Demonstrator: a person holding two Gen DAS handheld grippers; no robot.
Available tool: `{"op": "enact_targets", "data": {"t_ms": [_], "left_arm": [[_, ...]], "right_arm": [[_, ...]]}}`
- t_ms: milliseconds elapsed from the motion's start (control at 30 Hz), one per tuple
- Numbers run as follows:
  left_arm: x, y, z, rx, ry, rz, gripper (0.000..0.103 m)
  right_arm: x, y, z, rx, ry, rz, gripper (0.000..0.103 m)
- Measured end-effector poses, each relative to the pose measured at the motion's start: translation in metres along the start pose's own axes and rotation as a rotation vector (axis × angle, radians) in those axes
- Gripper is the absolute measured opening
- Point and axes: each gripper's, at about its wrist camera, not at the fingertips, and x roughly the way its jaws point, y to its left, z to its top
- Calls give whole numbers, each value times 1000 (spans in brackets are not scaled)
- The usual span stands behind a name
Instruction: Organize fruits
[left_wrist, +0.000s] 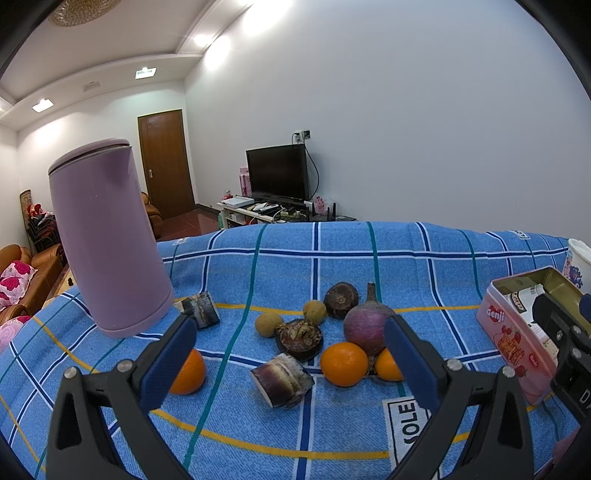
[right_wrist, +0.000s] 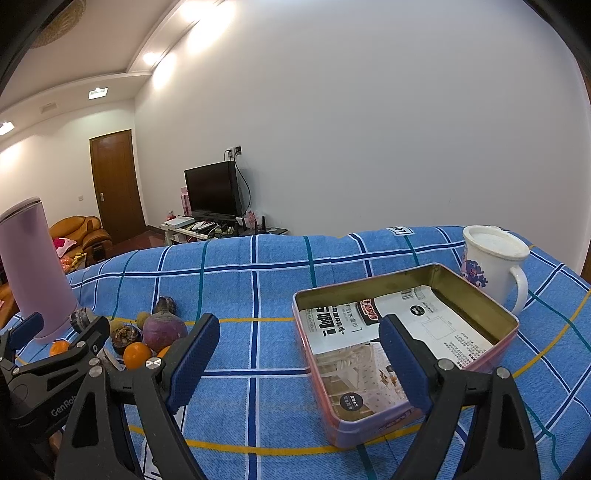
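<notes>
Fruit lies in a cluster on the blue checked cloth: three oranges, one in the middle, a purple radish, two dark round fruits, one nearest, two small brown fruits, one at left, and two cut cane pieces, one in front. My left gripper is open above the cluster and holds nothing. An open pink tin lined with printed paper lies to the right. My right gripper is open and empty over the tin's left edge.
A tall lilac flask stands at the cloth's left. A white lidded mug stands behind the tin. The left gripper's body shows in the right wrist view. A television and a door are in the room beyond.
</notes>
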Motion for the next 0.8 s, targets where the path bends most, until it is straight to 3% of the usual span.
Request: {"op": "enact_targets", "data": {"t_ms": [800], "left_arm": [[2, 0, -1, -3, 18, -7, 103]], "right_arm": [[1, 2, 0, -6, 2, 7, 89]]}}
